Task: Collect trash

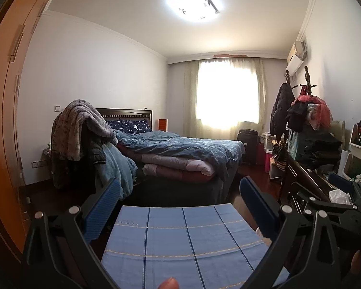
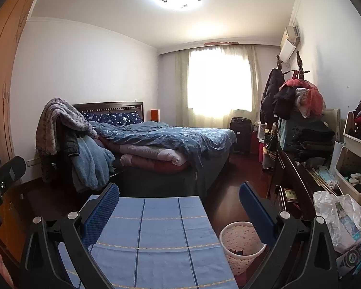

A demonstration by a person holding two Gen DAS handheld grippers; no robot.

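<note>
My left gripper (image 1: 180, 190) stands open above a table with a blue checked cloth (image 1: 180, 240), nothing between its blue pads. My right gripper (image 2: 179, 191) is also open and empty over the same cloth (image 2: 156, 228). A pale pink wastebasket (image 2: 240, 243) stands on the floor to the right of the table, between the cloth's edge and my right finger, with some dark bits inside. A crumpled clear plastic bag (image 2: 334, 214) lies on the dark dresser at far right, over a printed package. The bag (image 1: 339, 196) also shows in the left wrist view, beside the right gripper's body.
A bed (image 2: 168, 139) with blue bedding fills the middle of the room. A chair piled with blankets (image 2: 67, 139) stands at its left. The dark dresser (image 2: 298, 175) with folded clothes runs along the right wall. Orange wardrobe doors (image 1: 4, 120) are at left. Dark wood floor (image 2: 231, 192) lies between bed and dresser.
</note>
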